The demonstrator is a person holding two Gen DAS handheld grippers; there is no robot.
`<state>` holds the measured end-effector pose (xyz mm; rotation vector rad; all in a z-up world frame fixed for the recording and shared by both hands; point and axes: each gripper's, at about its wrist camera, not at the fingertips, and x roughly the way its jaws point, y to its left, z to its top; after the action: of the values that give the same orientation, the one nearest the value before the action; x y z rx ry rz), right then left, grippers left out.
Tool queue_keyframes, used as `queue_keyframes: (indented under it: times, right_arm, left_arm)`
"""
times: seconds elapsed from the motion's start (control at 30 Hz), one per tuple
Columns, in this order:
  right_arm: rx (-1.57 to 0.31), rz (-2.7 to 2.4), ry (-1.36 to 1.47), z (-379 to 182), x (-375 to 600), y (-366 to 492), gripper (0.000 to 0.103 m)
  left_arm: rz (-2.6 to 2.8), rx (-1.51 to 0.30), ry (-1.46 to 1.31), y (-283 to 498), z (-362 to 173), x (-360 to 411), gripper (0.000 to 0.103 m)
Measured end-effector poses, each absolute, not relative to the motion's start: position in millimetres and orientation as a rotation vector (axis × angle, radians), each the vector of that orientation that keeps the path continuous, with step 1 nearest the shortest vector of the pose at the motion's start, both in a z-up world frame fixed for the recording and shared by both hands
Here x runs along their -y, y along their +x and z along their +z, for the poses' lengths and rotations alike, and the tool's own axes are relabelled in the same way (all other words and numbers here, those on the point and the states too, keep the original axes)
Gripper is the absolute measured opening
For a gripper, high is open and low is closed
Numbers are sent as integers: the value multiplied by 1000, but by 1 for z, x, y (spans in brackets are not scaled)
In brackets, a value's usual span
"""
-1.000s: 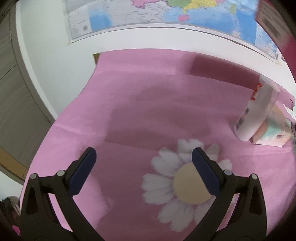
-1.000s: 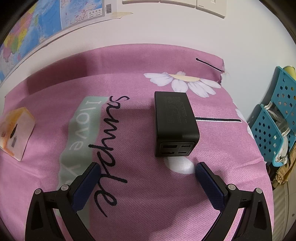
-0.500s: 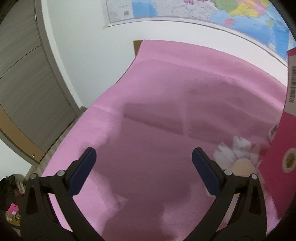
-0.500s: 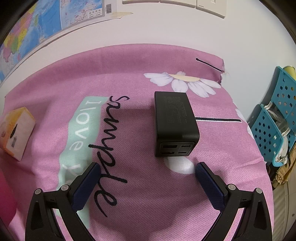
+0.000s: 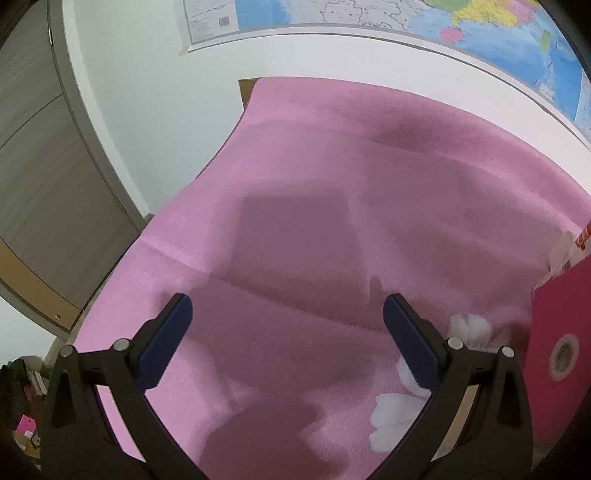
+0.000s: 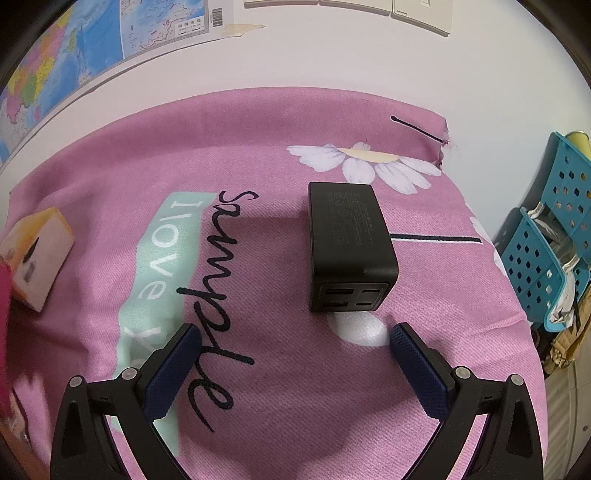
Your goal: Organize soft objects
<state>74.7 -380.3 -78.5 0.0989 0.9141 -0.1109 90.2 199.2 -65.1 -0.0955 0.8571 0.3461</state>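
Observation:
My left gripper point(image 5: 287, 317) is open and empty above bare pink cloth point(image 5: 332, 192). A magenta pack point(image 5: 561, 354) with a round emblem stands at the right edge of the left wrist view, a pale pack point(image 5: 567, 249) partly hidden behind it. My right gripper point(image 6: 295, 349) is open and empty, just short of a black charger block point(image 6: 349, 243) lying on the cloth point(image 6: 110, 177). An orange and white tissue pack point(image 6: 37, 258) lies at the far left of the right wrist view, with a blurred magenta shape point(image 6: 4, 306) at the very edge.
The table's left edge point(image 5: 155, 236) drops off toward a wooden door point(image 5: 44, 177). A wall with a map point(image 5: 443, 26) is behind the table. A teal perforated rack point(image 6: 546, 251) stands off the table's right side. A black hairpin point(image 6: 417, 129) lies at the far right corner.
The left gripper's view swung left over the second, toward the table's left edge; the daisy print slid right and a magenta pack entered at right. The right gripper stayed still.

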Motion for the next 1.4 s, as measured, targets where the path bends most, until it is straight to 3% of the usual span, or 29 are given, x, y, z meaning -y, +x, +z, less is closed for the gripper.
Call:
queue_keyframes:
  times: [1.4]
  right_arm:
    - [-913, -112, 99, -78, 380, 75, 103]
  left_arm:
    - [290, -901, -102, 80, -68, -166, 103]
